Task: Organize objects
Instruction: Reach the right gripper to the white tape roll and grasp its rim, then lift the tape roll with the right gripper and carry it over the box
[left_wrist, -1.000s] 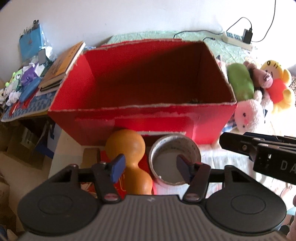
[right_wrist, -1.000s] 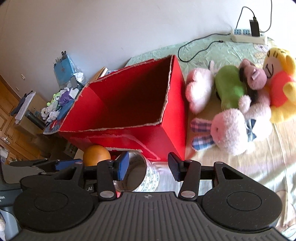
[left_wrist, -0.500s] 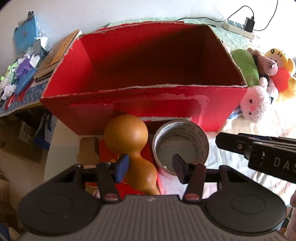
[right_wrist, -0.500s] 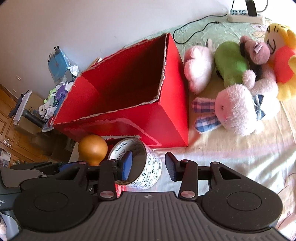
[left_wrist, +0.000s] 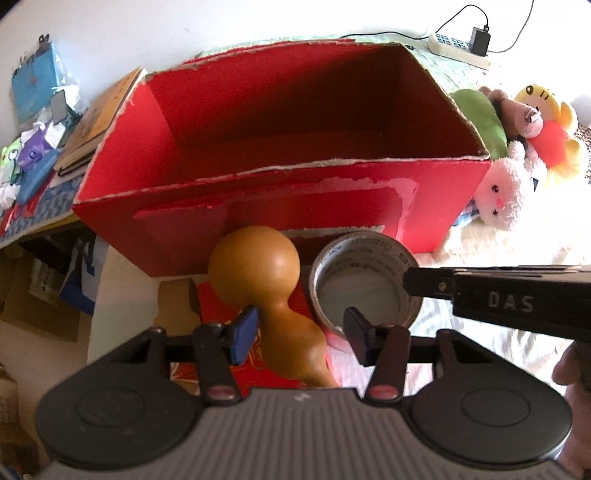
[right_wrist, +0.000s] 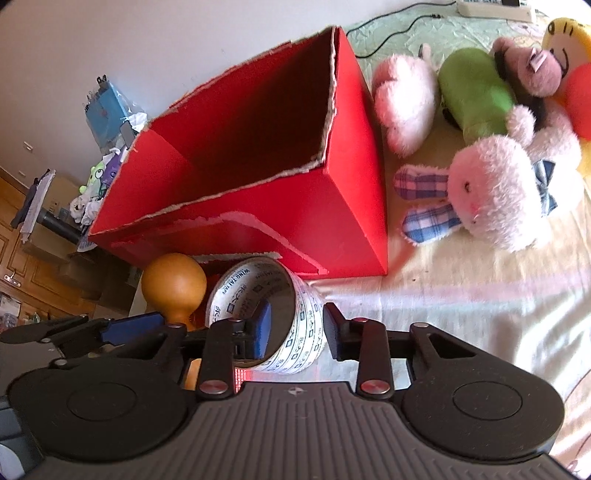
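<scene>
The tape roll (right_wrist: 264, 314) sits by the front wall of the red box (right_wrist: 343, 206), beside the gourd (left_wrist: 273, 295). It looks light and stiff. The right gripper (right_wrist: 295, 330) is open around its wall, a good hold. The left gripper (left_wrist: 301, 334) is open, holding nothing

Landmark: the open box (left_wrist: 280, 155) (right_wrist: 347, 206), standing on the bed (right_wrist: 480, 295). Just before its near wall, side by side: gourd (left_wrist: 266, 291) (right_wrist: 173, 288) to the left, tape roll (left_wrist: 365, 280) (right_wrist: 273, 314) to the right, the two nearly touching. Under the gourd, a flat packet (left_wrist: 218, 306). Right of the box, touching its side wall, a heap of plush toys (left_wrist: 513, 147) (right_wrist: 491, 147). Behind the box, at the far right by the wall, a power strip (left_wrist: 458, 50) (right_wrist: 495, 9). Left of the box, leaning at its corner, a book (left_wrist: 99, 125); further left, a pile of small clutter (left_wrist: 33, 147).
</scene>
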